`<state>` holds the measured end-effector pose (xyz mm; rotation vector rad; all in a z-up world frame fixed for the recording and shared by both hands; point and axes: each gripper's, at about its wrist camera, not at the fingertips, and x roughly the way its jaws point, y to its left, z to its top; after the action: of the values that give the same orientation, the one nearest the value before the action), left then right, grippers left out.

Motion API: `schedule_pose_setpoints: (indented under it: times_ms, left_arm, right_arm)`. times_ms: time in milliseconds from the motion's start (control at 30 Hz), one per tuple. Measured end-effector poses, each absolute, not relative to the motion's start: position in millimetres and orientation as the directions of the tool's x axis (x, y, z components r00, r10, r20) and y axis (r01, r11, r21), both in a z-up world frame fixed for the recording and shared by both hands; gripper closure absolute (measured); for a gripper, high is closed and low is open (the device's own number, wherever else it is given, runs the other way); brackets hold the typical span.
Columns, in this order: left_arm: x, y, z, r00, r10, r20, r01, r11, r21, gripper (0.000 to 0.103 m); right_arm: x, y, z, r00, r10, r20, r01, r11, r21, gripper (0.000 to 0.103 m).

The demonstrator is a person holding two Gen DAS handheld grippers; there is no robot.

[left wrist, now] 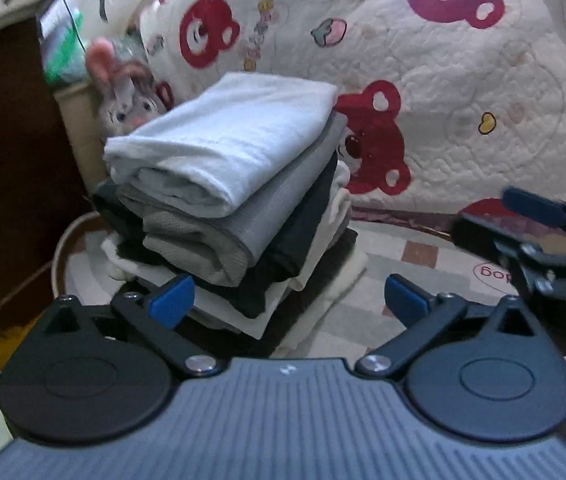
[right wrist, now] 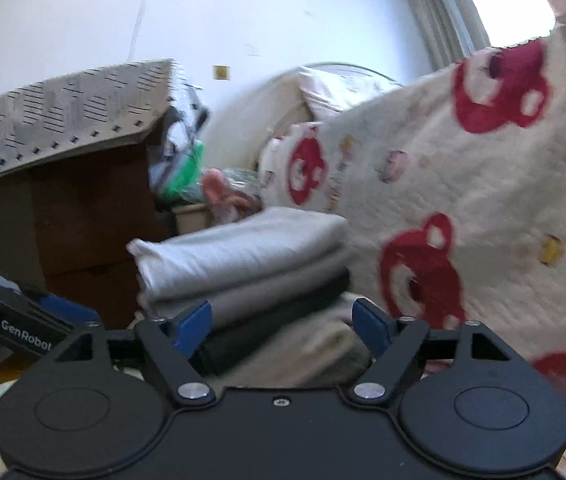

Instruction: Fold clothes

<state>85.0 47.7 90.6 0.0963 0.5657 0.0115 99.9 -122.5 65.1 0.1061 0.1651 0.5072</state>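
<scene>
Both grippers, left (left wrist: pixel 289 300) and right (right wrist: pixel 281 326), stand wide apart and grip nothing. The folded pile (left wrist: pixel 227 184) sits just beyond them, quilt (left wrist: pixel 463 92) behind it.

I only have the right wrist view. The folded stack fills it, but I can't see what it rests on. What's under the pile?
Observer: The left wrist view shows the stack of folded clothes resting on a round rug with a pale rim.
Operator: Anything behind the stack that I'm missing?
Observer: A grey plush rabbit with pink ears sits just behind it, against the bear-print quilt.
Operator: Is the left hand-held gripper holding anything?
Observer: No. The left hand-held gripper is open, nothing between its blue pads, short of the pile.
</scene>
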Motion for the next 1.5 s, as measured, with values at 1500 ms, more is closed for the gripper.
schedule_pose_setpoints:
  times_ms: [1500]
  left_arm:
    - [-39.4, -2.2, 14.5, 0.79, -0.004, -0.613, 0.045, 0.998, 0.051, 0.0]
  right_arm:
    - [-54.1, -128.6, 30.8, 0.883, 0.385, -0.267, -0.364, 0.923, 0.125, 0.007]
